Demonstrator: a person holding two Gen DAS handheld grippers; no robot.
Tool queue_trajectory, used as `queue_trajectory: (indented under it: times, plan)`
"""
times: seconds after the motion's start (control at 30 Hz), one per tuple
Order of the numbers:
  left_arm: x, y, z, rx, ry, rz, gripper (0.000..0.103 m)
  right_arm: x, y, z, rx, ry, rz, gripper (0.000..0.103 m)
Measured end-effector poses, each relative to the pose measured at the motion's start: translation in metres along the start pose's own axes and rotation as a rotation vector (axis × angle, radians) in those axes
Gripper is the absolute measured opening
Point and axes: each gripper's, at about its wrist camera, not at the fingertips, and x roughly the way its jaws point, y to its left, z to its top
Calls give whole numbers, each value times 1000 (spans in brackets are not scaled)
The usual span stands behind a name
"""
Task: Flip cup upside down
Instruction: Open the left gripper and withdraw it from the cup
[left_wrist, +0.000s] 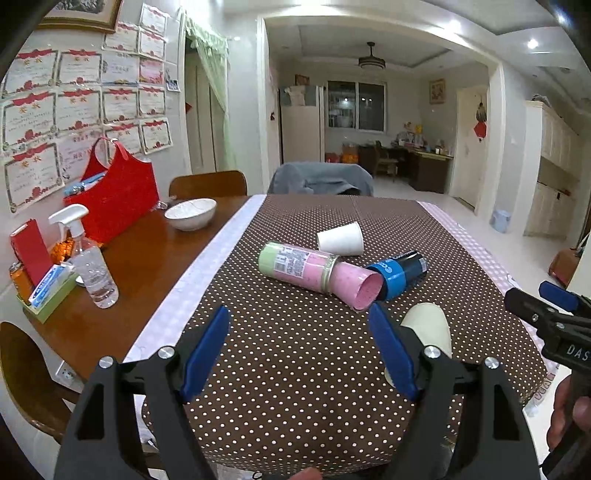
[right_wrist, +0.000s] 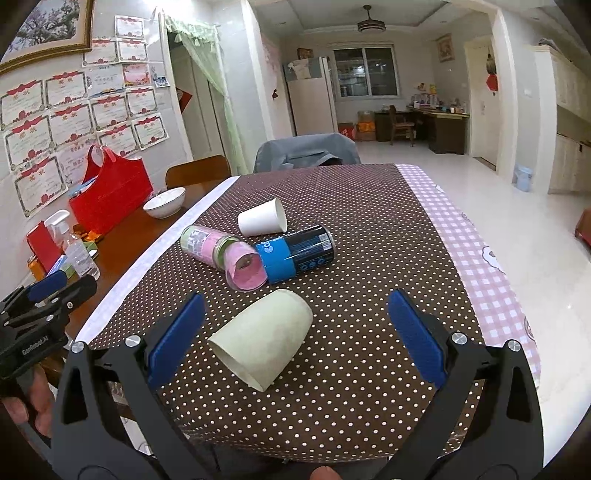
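A cream paper cup (right_wrist: 264, 339) lies on its side on the dotted brown cloth, its mouth toward the near left. My right gripper (right_wrist: 295, 314) is open above the near table edge, with the cup between and just beyond its blue pads. In the left wrist view the same cup (left_wrist: 430, 326) is partly hidden behind the right finger. My left gripper (left_wrist: 299, 325) is open and empty, to the left of the cup. A white paper cup (right_wrist: 263, 218) lies on its side farther back; it also shows in the left wrist view (left_wrist: 341, 239).
A pink and green canister (right_wrist: 221, 253) and a blue and black can (right_wrist: 297, 253) lie on their sides mid-table. A white bowl (left_wrist: 191, 213), red bag (left_wrist: 118, 199), spray bottle (left_wrist: 92, 266) and tissue box (left_wrist: 50, 291) stand on the bare wood at left. Chairs stand behind the table.
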Motion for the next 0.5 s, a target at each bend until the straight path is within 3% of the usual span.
queue_trajectory:
  times: [0.33, 0.5]
  plan:
    - [-2, 3, -2, -7, -22, 3, 77, 6, 4, 4, -2, 37, 24, 97]
    - [4, 9, 0, -10, -34, 1, 78, 17, -4, 12, 37, 96, 32, 97]
